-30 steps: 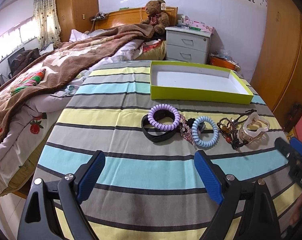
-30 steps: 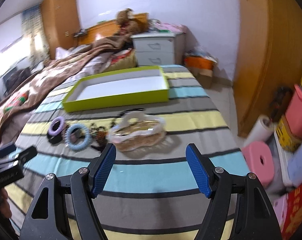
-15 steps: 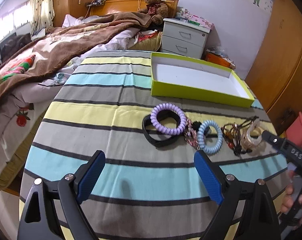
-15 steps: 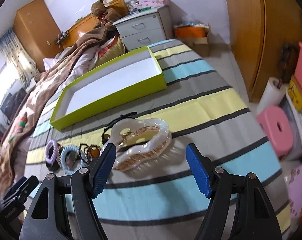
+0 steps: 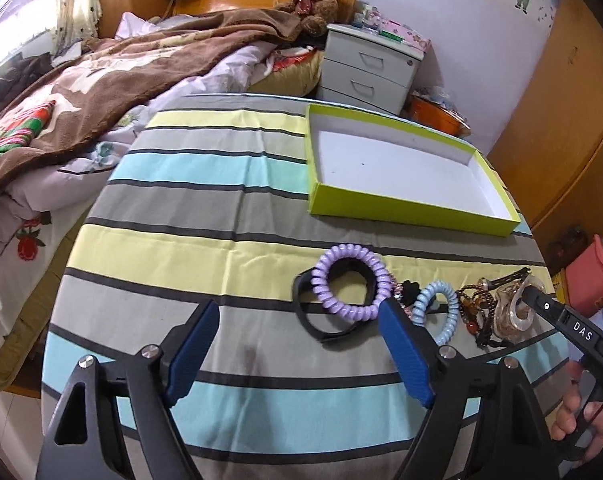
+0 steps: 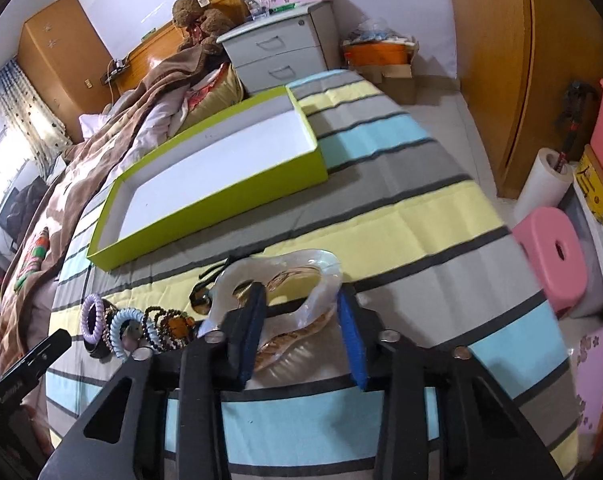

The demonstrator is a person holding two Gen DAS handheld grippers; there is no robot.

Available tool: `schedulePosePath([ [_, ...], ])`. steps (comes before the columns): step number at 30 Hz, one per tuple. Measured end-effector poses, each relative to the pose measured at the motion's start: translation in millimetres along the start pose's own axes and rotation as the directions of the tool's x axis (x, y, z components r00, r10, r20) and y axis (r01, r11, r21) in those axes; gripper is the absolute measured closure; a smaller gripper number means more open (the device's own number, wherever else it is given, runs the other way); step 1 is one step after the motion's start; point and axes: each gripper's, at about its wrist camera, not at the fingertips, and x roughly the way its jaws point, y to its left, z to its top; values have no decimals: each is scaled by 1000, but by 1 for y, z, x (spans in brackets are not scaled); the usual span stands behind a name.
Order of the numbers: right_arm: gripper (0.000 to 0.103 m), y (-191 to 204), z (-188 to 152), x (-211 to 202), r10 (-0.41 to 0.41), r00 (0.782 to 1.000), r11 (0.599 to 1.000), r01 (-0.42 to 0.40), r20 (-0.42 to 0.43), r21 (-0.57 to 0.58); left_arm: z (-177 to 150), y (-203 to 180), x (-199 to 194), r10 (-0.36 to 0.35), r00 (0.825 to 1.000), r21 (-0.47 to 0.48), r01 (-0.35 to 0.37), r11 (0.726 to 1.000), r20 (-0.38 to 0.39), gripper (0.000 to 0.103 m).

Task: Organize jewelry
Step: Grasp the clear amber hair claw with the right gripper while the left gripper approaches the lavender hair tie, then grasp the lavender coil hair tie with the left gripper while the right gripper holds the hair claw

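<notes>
The right gripper (image 6: 301,320) reaches low over the near right part of a bench covered with a striped cloth (image 5: 205,248), its two blue-padded fingers (image 6: 351,340) narrowed around a pearly white hair claw clip (image 6: 301,276); the left pad is at the clip's middle and the right pad just beside its outer edge, though whether both pads press on it cannot be told. A hand (image 5: 573,416) shows at the right edge of the left wrist view, gripping this tool's handle. The left gripper (image 5: 297,344) hovers above the near middle of the bench with its fingers spread wide and nothing between them. A shallow lime-green box (image 5: 401,208) with a white floor sits toward the far right corner of the bench and holds nothing. The jewelry lies in a row along the near side: a black band (image 5: 313,324) with a purple coil hair tie (image 5: 341,304) resting on it, then a pale blue coil hair tie (image 5: 447,320), then dark beaded bracelets (image 5: 481,316), then the claw clip at the right end. Bare striped cloth spreads between the row and the box, and across the whole left half of the bench. A bed with a brown blanket (image 5: 121,80) runs along the left edge, and a pink stool (image 6: 553,256) stands on the floor off the right edge.
</notes>
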Motion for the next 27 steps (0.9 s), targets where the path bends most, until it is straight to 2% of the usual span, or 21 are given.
schedulePosePath([
  [1, 90, 0, 3, -2, -6, 1000, 1000, 6, -2, -19, 1, -1, 2, -3, 1000, 6, 3, 1000, -4, 20],
  [6, 91, -5, 6, -5, -15, 999, 997, 13, -36, -71, 6, -6, 12, -4, 999, 21, 5, 1000, -31, 22],
  [14, 72, -3, -5, -5, -40, 996, 991, 30, -76, -130, 11, -13, 17, -10, 999, 41, 12, 999, -43, 22],
  [20, 72, 5, -11, 2, -80, 991, 984, 61, -107, -169, 17, -14, 23, -10, 999, 50, 13, 999, -53, 24],
  [21, 73, 5, -12, 0, -80, 993, 983, 64, -87, -173, 19, -13, 25, -4, 999, 52, 7, 999, -53, 24],
  [23, 87, 6, -12, -2, -97, 993, 978, 84, -60, -188, 21, -12, 27, -5, 999, 46, 7, 999, -54, 29],
  [27, 91, 4, -10, -4, -83, 995, 980, 72, -53, -184, 22, -14, 33, -5, 997, 62, 10, 998, -70, 37],
])
